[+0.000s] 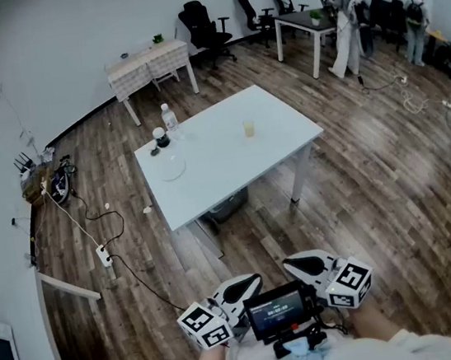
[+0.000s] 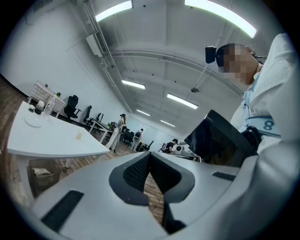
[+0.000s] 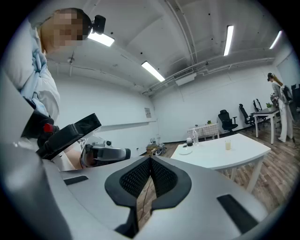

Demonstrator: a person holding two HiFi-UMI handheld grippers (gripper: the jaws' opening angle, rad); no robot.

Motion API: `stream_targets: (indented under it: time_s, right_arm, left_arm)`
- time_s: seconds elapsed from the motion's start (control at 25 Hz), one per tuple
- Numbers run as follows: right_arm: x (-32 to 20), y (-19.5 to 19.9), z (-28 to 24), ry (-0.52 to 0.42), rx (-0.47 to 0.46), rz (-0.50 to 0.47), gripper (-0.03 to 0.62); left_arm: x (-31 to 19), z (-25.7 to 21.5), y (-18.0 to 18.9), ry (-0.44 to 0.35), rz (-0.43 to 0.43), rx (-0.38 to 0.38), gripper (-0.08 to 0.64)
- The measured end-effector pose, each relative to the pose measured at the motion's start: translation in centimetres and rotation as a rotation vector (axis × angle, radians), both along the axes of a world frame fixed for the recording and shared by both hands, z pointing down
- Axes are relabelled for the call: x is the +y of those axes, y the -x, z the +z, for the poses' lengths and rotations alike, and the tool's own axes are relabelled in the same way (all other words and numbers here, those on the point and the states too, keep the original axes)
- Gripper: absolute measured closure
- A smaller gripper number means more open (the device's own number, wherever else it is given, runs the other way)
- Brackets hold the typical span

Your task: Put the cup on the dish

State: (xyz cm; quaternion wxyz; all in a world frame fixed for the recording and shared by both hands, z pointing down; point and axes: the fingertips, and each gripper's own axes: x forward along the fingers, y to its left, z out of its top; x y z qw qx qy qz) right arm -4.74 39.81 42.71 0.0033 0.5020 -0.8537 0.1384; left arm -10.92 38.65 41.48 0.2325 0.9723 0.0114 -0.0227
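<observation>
Cup (image 1: 249,128) upright on white table (image 1: 225,175), well apart from dish (image 1: 172,169), with bottle (image 1: 169,118) near that dish. Left gripper (image 2: 150,161) and right gripper (image 3: 150,164) low by the body, well short of the table, both with jaws pressed together, nothing between.

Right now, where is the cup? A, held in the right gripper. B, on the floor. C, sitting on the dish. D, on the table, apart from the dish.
D: the cup stands by itself on the white table, well away from the dish near the table's other end.
</observation>
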Motion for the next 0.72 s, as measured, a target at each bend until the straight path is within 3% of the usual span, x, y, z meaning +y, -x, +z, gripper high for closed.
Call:
stream_targets:
  time_s: [0.36,0.72]
  right_arm:
    - [-0.9,0.0,0.1,-0.007,0.008,-0.007,0.561]
    - [-1.1,-1.5,-0.3,-0.017,-0.069,0.028,0.560]
  left_arm:
    - [-0.6,0.3,-0.2,-0.002,0.011,-0.010,0.558]
    - [-0.8,0.3,-0.9,0.004,0.027,-0.011,0.558]
